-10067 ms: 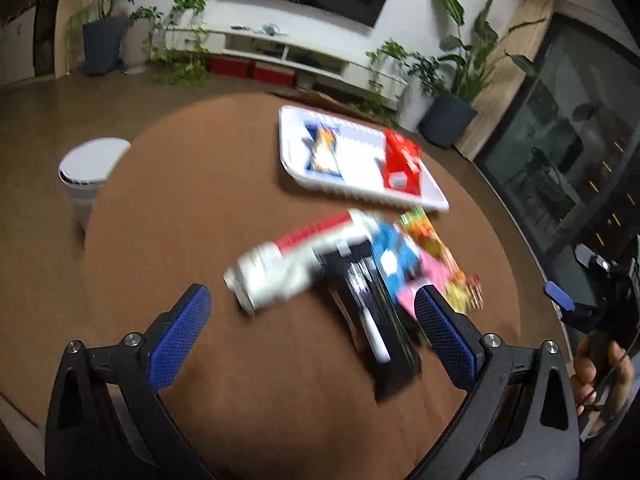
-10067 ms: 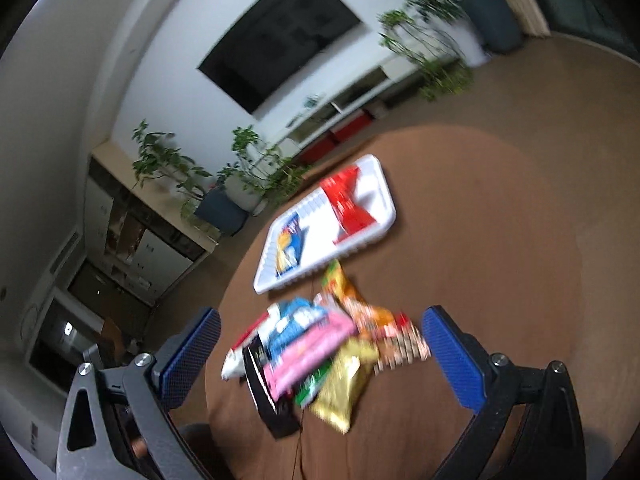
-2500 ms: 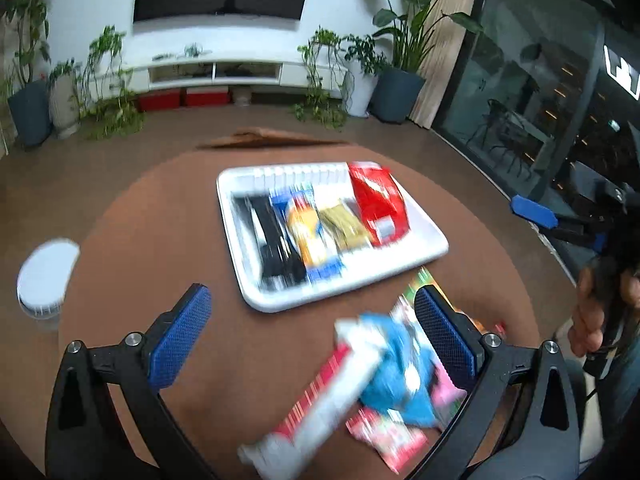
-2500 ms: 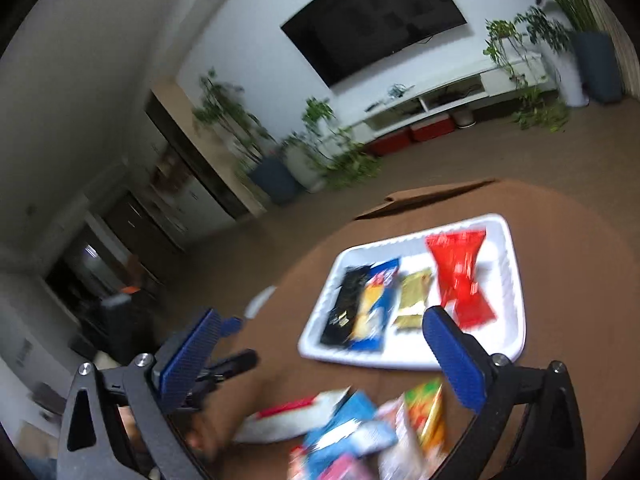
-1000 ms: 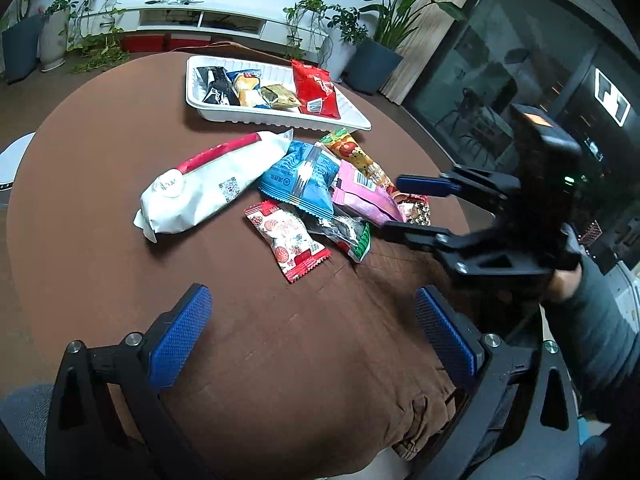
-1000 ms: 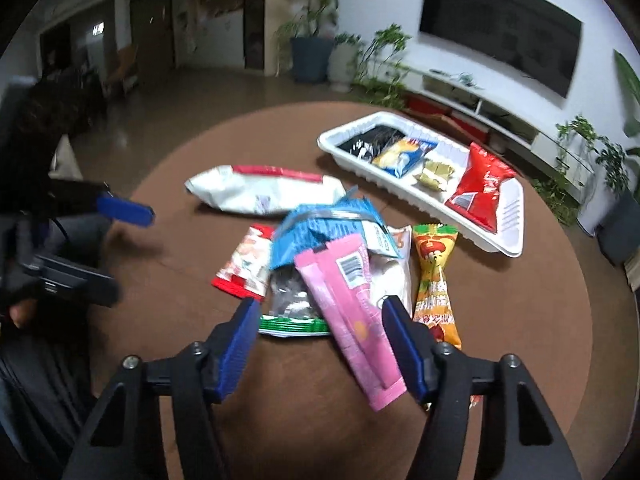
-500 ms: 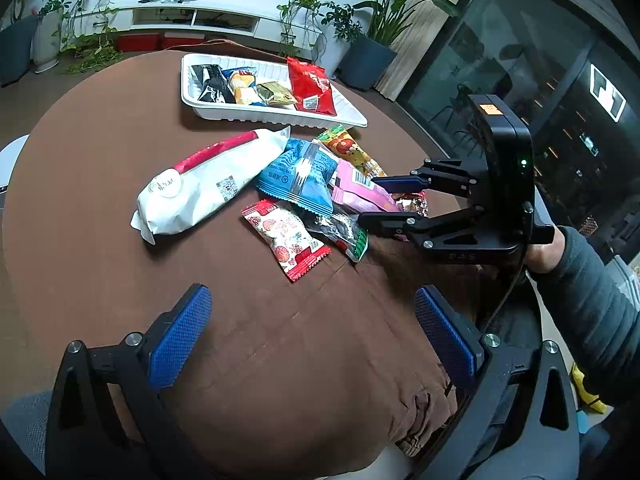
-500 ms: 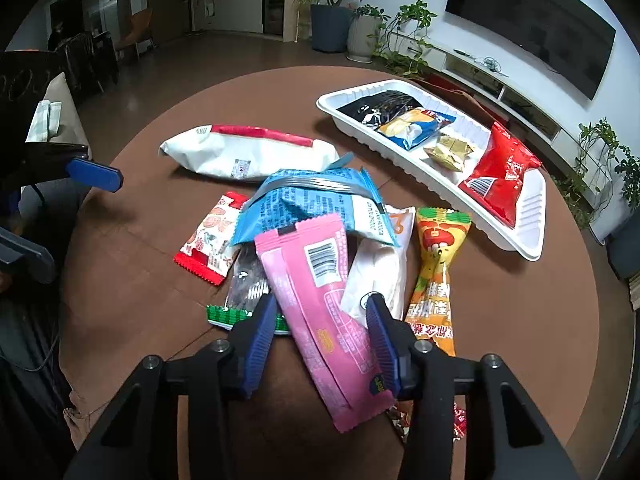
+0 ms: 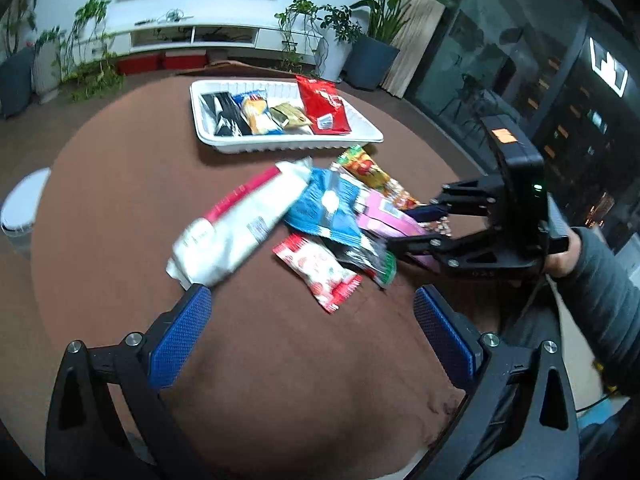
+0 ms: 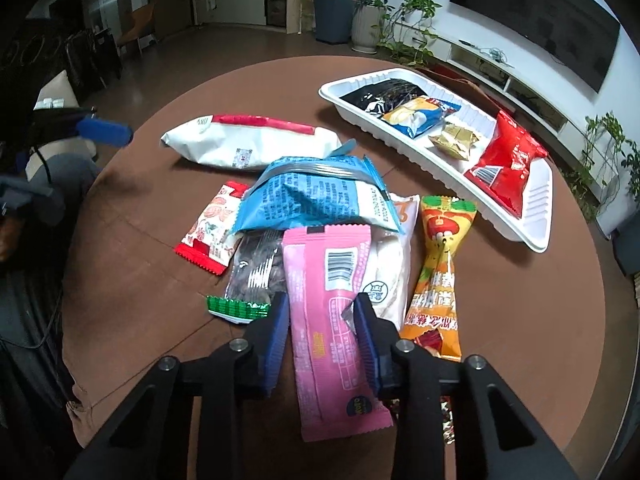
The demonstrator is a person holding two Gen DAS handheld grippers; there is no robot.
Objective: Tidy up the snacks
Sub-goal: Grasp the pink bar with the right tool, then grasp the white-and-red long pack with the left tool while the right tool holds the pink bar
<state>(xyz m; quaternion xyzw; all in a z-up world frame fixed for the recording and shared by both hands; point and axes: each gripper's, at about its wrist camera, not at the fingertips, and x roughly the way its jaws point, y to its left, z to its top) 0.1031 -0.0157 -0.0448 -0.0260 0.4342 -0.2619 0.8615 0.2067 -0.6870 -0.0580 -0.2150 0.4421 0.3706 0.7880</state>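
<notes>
While the right gripper (image 10: 322, 328) has just been closing, its jaws are now narrow with a blue pad against each long side of the pink snack packet (image 10: 334, 320), which runs lengthwise near to far, barcode end tucked under the blue bag (image 10: 316, 196) in the pile. Left gripper (image 9: 312, 338) hangs wide open over bare brown table (image 9: 120, 200) at the near edge, holding nothing. White tray (image 10: 536, 208) at the far right has free room past the red bag (image 10: 506, 162).
</notes>
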